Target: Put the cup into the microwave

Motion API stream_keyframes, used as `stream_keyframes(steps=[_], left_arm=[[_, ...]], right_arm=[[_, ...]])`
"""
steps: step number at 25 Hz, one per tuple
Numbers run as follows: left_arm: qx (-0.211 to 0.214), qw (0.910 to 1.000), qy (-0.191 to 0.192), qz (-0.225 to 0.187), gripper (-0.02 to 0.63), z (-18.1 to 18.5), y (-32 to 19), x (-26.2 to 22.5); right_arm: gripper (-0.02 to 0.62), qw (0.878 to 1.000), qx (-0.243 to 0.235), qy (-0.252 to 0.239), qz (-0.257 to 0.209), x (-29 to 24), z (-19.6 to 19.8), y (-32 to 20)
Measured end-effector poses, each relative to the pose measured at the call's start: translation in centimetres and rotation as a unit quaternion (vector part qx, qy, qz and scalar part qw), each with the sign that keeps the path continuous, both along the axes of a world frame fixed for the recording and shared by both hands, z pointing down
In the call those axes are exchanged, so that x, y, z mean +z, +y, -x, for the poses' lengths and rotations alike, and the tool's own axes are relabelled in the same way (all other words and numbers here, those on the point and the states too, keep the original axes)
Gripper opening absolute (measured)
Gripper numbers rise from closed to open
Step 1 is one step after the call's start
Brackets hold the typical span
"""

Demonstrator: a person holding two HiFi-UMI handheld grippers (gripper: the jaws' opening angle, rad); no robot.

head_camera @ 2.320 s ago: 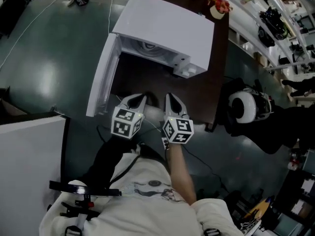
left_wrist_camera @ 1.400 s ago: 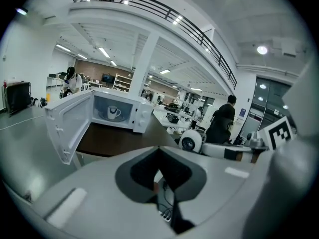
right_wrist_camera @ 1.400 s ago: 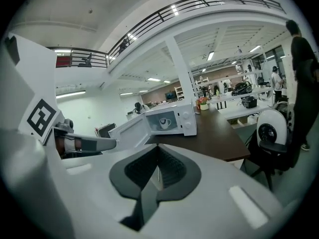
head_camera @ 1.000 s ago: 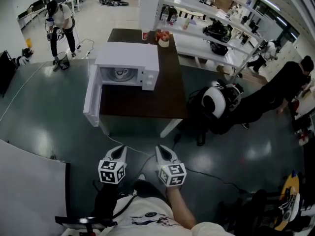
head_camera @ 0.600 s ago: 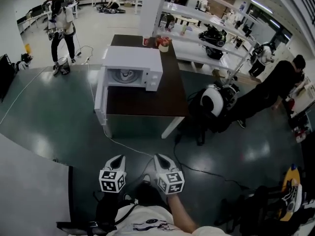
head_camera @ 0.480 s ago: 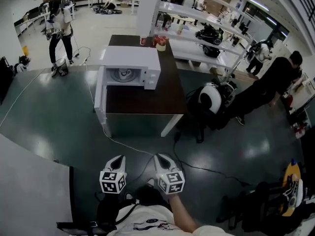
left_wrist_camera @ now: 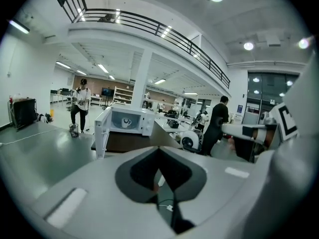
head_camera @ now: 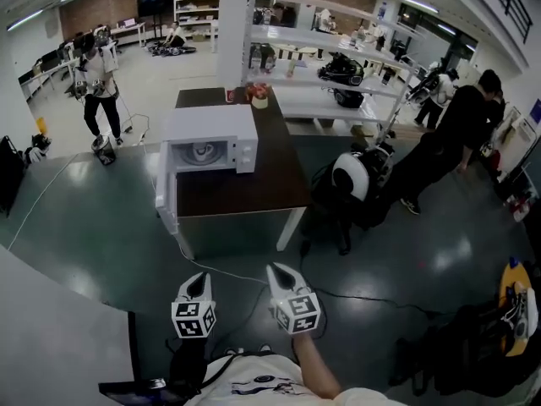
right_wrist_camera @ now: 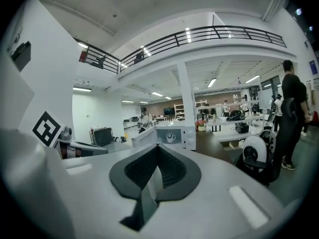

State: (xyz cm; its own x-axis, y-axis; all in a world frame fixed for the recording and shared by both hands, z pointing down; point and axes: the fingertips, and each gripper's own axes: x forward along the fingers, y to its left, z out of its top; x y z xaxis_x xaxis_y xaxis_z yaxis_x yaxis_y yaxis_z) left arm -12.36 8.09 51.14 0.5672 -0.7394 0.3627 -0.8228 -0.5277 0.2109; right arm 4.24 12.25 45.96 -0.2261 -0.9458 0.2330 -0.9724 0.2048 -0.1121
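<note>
I see the cup [head_camera: 201,153] standing upright inside the open microwave [head_camera: 208,119] on the table [head_camera: 272,178], upper centre-left, while my left tongs [head_camera: 200,277] and right tongs [head_camera: 275,270] are clenched, empty.

The head view looks down from above; both gripper views face nearly level; all share the far-off white box microwave [head_camera: 207,139] with its door open.

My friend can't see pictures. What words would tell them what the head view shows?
A white microwave stands on a dark table, its door swung open and a white cup inside. Nearer the camera, the left gripper and right gripper are shut and empty, well short of the table.
</note>
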Motion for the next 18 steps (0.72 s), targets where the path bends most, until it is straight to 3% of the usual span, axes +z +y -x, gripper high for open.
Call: stream_keyframes(steps=[7, 18], left_arm=[[0.000, 0.9977, 0.011, -0.067, -0.002, -2.0, -1.2, -3.7], [-0.001, 0.9957, 0.009, -0.092, -0.002, -3.3, -2.2, -5.0]], right_arm=[[0.000, 0.998, 0.023, 0.007, -0.061, -3.6, -3.0, -0.9], [0.000, 0.997, 0.008, 0.014, -0.075, -4.2, -3.7, -2.1]])
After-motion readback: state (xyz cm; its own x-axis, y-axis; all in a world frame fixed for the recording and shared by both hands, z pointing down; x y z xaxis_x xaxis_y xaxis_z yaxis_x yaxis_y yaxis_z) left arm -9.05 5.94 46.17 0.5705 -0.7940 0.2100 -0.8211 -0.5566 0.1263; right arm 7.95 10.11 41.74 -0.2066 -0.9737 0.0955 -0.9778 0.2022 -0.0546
